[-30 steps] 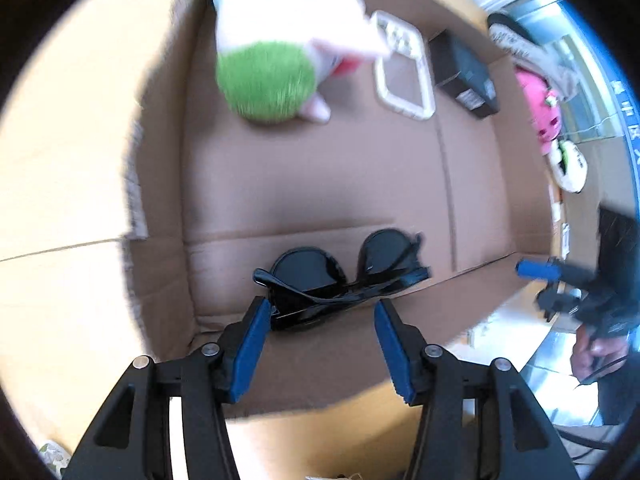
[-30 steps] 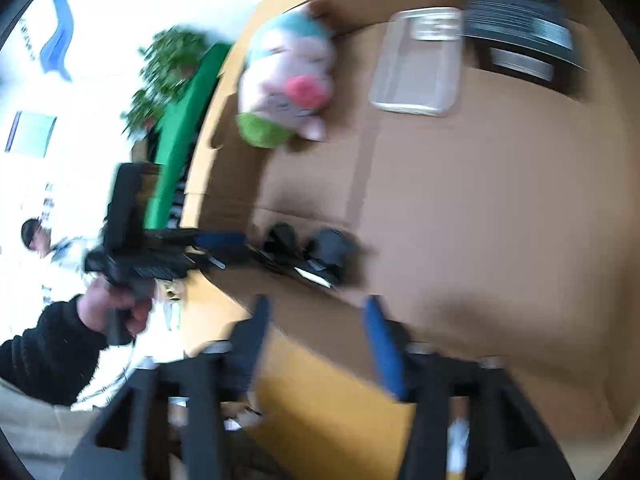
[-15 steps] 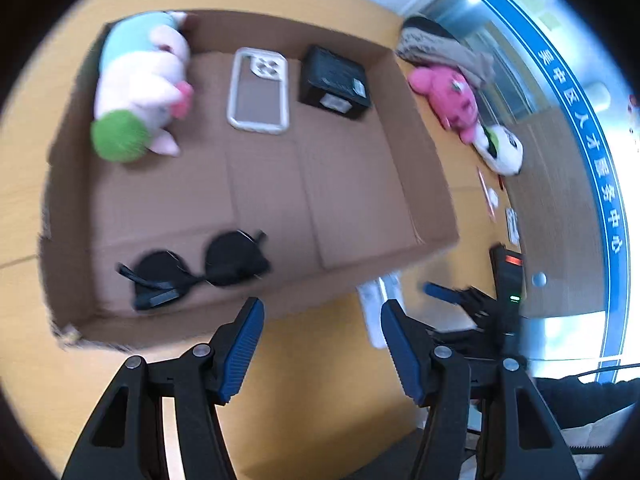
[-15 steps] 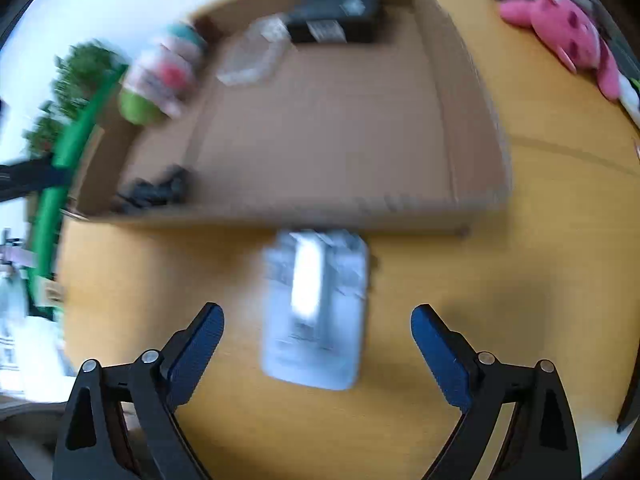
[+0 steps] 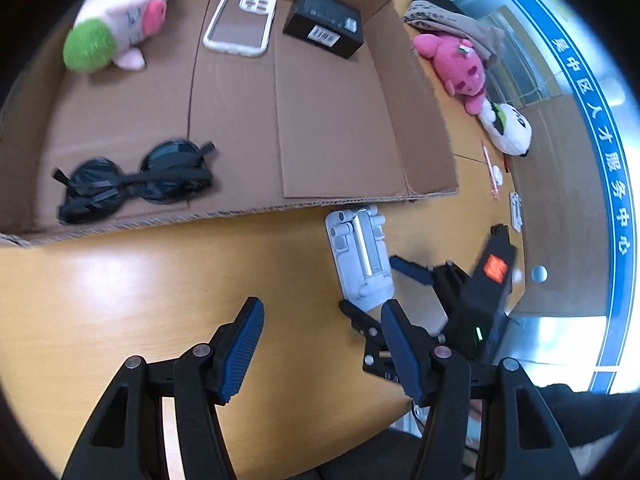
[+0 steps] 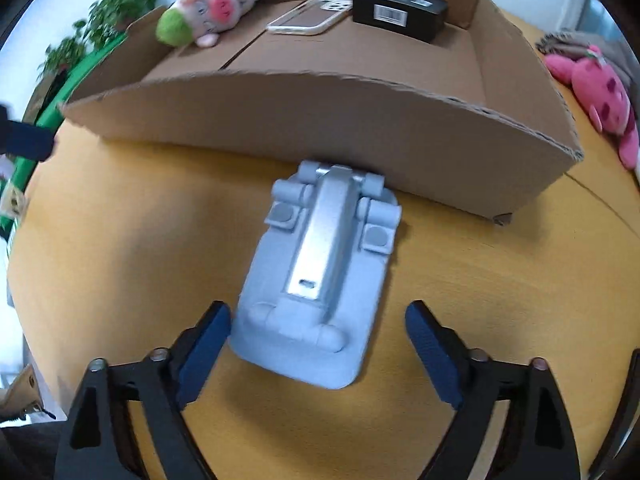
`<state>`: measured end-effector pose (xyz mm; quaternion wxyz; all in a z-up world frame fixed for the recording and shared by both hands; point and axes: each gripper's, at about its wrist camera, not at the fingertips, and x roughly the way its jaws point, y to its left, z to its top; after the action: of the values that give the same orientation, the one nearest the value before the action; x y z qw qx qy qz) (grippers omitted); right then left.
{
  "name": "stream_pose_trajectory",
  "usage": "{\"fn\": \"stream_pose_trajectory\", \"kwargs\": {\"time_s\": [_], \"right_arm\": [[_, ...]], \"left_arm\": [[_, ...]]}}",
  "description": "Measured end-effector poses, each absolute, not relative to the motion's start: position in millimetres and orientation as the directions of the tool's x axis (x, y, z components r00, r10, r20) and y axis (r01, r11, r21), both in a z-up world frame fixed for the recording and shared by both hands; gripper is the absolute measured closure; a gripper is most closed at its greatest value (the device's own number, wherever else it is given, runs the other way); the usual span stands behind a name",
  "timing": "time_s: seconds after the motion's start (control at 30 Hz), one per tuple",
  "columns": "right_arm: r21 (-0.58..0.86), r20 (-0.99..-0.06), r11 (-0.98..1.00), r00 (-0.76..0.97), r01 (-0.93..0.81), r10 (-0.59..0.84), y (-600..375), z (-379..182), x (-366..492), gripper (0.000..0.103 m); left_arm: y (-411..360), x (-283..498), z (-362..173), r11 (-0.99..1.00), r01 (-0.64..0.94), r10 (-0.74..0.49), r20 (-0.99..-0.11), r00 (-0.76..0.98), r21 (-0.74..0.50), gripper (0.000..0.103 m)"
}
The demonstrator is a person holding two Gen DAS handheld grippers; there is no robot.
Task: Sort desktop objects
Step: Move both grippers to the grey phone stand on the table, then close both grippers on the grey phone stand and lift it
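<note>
A grey folding phone stand (image 6: 320,280) lies flat on the wooden table, just in front of the cardboard box (image 6: 320,120). My right gripper (image 6: 318,332) points down over the stand's near end. Its jaws are closing, with the stand between them and a gap still showing on the right side. In the left wrist view the same stand (image 5: 360,256) lies beside the right gripper (image 5: 378,288). My left gripper (image 5: 320,352) hangs open over bare table with nothing between its fingers. Black sunglasses (image 5: 132,180) rest inside the box (image 5: 360,200).
The box also holds a pig plush (image 5: 116,28), a clear phone case (image 5: 240,20) and a small black carton (image 5: 324,20). To the right of the box lie a pink plush (image 5: 456,64), a white plush (image 5: 506,128) and a pen (image 5: 490,168).
My left gripper drew back out of the box, leaving the sunglasses inside. My right gripper swung down over the grey stand, which now lies between its fingers.
</note>
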<state>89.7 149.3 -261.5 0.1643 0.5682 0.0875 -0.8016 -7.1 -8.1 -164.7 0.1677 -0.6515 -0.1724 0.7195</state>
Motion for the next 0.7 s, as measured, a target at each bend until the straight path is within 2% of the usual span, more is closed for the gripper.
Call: {"fn": "stream_pose_trajectory", "kwargs": {"time_s": [0.03,0.17,0.23,0.4,0.6,0.67,0.7], "right_arm": [[0.036,-0.94,-0.926,-0.302,0.376,-0.159,148.0,-262.2,93.1,0.028],[0.039,-0.947,-0.921,-0.28,0.387,-0.158,157.5,-261.6,107.5,0.03],[0.052,-0.951,-0.923,-0.263,0.381,-0.163,160.5,-261.8,111.4,0.031],[0.193,-0.951,-0.939,-0.18,0.285,-0.25,190.6,-256.9,122.9,0.031],[0.387,-0.901,-0.911,-0.151,0.144,-0.407,227.9,-244.4,130.6,0.031],[0.429,-0.883,-0.896,-0.154,0.118,-0.443,234.6,-241.5,132.7,0.031],[0.442,-0.877,-0.89,-0.155,0.11,-0.455,236.5,-240.6,133.8,0.031]], "left_arm": [[-4.3,-7.3,-172.7,-0.881,-0.003,0.471,-0.877,-0.089,-0.473,0.043],[13.2,-6.0,-201.2,-0.864,0.023,0.502,-0.864,-0.037,-0.503,0.043],[23.1,-4.1,-212.4,-0.849,-0.032,0.527,-0.85,0.016,-0.527,0.043],[54.4,4.9,-237.8,-0.817,-0.019,0.574,-0.816,0.066,-0.576,0.043],[79.8,9.7,-256.0,-0.755,0.01,0.653,-0.75,0.107,-0.656,0.043],[84.0,10.7,-255.9,-0.751,0.004,0.657,-0.746,0.113,-0.661,0.045],[84.9,11.3,-256.0,-0.744,0.006,0.664,-0.739,0.115,-0.668,0.052]]}}
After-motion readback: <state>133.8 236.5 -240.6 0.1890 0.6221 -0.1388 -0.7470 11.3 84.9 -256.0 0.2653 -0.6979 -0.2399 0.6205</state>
